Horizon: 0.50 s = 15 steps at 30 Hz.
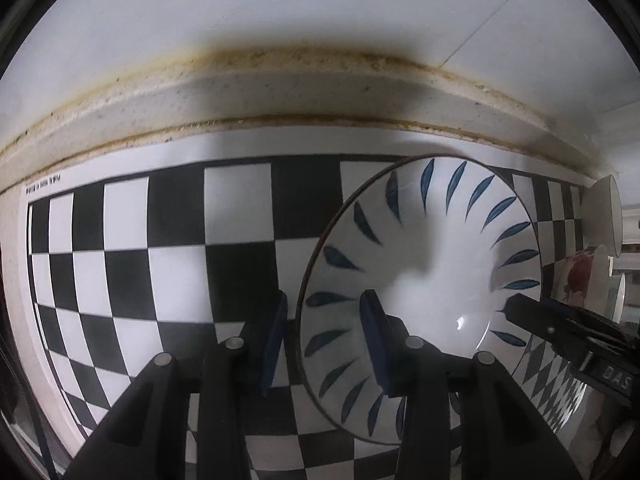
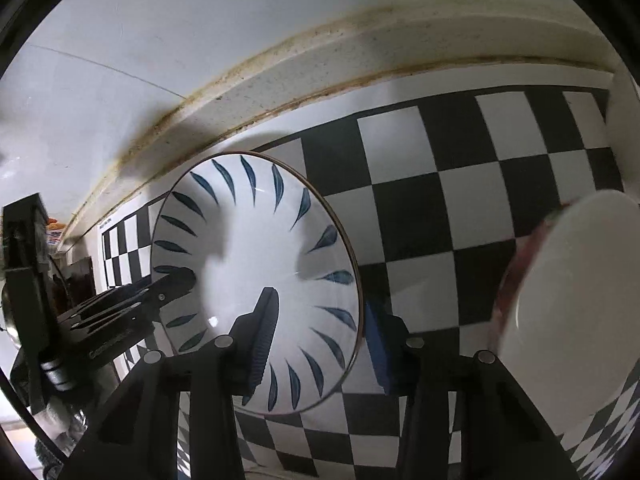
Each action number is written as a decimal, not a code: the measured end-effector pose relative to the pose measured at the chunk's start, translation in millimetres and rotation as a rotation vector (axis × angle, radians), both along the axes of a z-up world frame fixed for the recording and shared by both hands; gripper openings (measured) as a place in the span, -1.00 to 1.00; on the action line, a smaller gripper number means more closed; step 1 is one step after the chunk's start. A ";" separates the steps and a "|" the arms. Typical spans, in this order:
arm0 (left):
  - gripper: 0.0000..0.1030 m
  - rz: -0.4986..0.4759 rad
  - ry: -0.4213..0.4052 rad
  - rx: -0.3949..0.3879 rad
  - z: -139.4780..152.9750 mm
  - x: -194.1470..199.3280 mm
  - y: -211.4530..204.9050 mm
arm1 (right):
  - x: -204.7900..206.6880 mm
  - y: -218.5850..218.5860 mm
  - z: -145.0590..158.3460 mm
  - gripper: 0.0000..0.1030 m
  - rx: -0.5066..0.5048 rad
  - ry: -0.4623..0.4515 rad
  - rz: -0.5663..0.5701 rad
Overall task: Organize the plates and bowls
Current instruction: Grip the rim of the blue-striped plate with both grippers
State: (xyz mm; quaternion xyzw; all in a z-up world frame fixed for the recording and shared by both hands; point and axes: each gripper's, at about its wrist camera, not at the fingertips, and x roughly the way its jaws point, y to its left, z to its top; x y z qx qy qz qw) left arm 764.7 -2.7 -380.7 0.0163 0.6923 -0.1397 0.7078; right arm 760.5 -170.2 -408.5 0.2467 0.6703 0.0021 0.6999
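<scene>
Left wrist view: left gripper (image 1: 326,336) points down, jaws straddling white blue-leaf ceramic bowl (image 1: 432,264) rim, lower centre | right gripper (image 2: 320,340) likewise; grip unclear.

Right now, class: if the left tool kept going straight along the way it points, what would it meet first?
Most likely the rim of the blue-leaf bowl, which sits between the left tool's fingers. The checkered mat lies beneath it. Depth is hard to judge.

Glazed ceramic bowl (image 1: 436,280) shining glossy, smooth; checkerboard sheet (image 1: 160,240) looking matt paper; speckled stone worktop (image 1: 280,96) ledge appearing rough, stained.
</scene>
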 end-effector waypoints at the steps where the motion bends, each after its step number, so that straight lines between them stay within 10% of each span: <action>1: -0.32 -0.002 0.000 -0.003 0.9 0.0 0.8 | 2.3 0.2 -3.1 -0.18 0.002 0.006 0.001; 6: -0.43 -0.008 -0.015 -0.011 0.9 1.1 2.1 | 1.1 -5.3 -12.0 -0.60 -0.026 0.026 0.000; 15: -0.45 0.026 -0.028 -0.006 9.0 -19.8 11.4 | -12.2 -1.9 -4.4 -0.65 -0.021 0.004 0.042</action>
